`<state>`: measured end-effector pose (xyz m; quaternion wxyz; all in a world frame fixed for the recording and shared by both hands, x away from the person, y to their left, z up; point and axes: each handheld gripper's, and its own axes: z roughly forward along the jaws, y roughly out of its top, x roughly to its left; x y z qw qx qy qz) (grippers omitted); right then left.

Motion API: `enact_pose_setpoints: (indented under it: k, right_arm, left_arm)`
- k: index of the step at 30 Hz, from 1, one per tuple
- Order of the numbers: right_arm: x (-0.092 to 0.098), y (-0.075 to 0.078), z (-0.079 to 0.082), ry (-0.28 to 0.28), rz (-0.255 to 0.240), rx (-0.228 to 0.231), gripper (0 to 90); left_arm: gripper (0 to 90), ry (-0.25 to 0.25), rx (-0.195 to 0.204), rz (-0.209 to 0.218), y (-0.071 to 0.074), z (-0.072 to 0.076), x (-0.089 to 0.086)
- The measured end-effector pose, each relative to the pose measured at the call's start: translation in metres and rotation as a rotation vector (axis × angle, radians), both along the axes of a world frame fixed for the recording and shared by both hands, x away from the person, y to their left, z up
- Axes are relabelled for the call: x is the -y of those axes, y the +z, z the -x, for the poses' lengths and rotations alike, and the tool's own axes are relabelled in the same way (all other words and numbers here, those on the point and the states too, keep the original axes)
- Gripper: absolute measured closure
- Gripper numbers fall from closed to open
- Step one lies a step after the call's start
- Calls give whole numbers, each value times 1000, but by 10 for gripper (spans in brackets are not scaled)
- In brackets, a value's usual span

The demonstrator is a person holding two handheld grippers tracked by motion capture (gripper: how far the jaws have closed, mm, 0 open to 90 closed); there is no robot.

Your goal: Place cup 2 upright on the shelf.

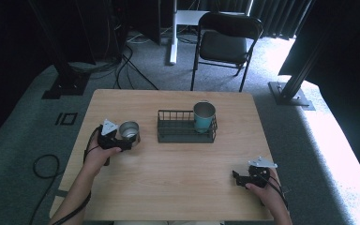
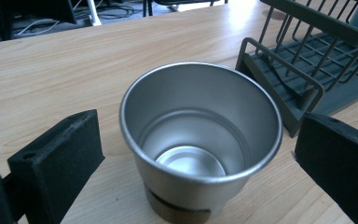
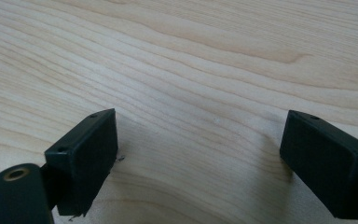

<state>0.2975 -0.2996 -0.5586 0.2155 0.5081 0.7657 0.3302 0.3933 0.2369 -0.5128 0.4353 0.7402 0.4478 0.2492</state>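
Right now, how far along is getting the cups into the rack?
Done, by the look of it: the teal cup stands in the right end of the rack. In hand: the left gripper has its open jaws either side of the steel cup, upright on the table left of the rack, not gripped. Left: grip it and rack it. The right gripper rests open.

Brushed shiny metal cup [image 2: 200, 140], matt dark wire rack [image 2: 307, 60], smooth pale wood-grain table [image 3: 191, 60].
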Motion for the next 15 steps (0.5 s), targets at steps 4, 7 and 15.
enact_pose_setpoints:
  k: [4, 7, 15]
  right_arm:
    - [0, 0, 0, 0, 0, 0, 109]
    - [0, 0, 0, 0, 0, 0, 109]
    - [0, 0, 0, 0, 0, 0, 109]
  left_arm:
    - [15, 5, -2, -3, -2, -5, 3]
    - [15, 8, 6, 7, -3, -9, 4]
    - [15, 11, 16, 15, -6, -15, 9]
